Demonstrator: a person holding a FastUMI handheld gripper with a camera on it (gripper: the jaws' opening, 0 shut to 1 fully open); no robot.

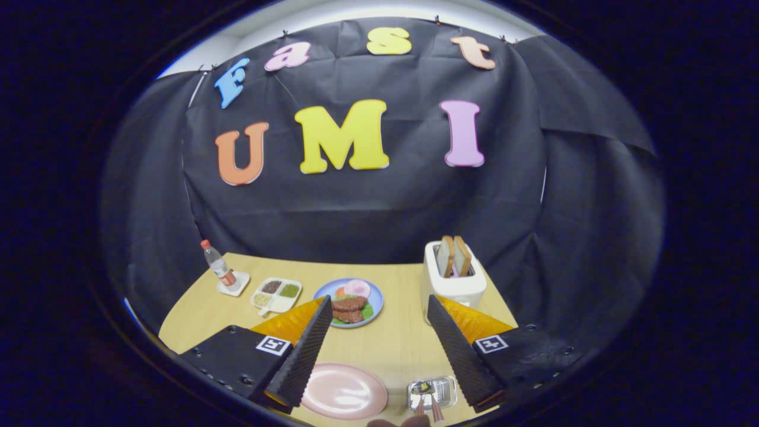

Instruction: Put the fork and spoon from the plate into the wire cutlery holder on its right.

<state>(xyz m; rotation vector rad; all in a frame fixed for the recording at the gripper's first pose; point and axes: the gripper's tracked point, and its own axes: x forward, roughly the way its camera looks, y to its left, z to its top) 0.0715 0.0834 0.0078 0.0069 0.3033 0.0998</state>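
Cutlery, a fork and spoon (428, 407) by their pinkish handles, stands in the wire cutlery holder (431, 393), a small shiny wire basket on the bench (397, 338); which handle belongs to which piece cannot be told at this size. The holder sits just to the right of the pink plate (344, 391), near it but not touching, and the plate's surface lies bare and glossy. Both plate and holder lie low between the two fingers of the hand-held gripper (379, 308), close to their bases. The fingers are spread wide apart and grip nothing; bare bench shows between their tips. Beyond the left fingertip rests a blue plate of food (350, 302) carrying brown meat pieces, green leaves and a pale pink slice. Further left stands a white divided dish (276, 295) with dark, green and pale contents in separate compartments, and beyond that a clear bottle (218, 265) with a red cap, upright on a small white coaster (233, 284). Just beyond the right fingertip stands a white toaster (453, 279) with two slices of toast (455, 255) rising from its slots. Black cloth closes the booth behind the bench. A dark rounded shape below the holder is too little seen to identify.
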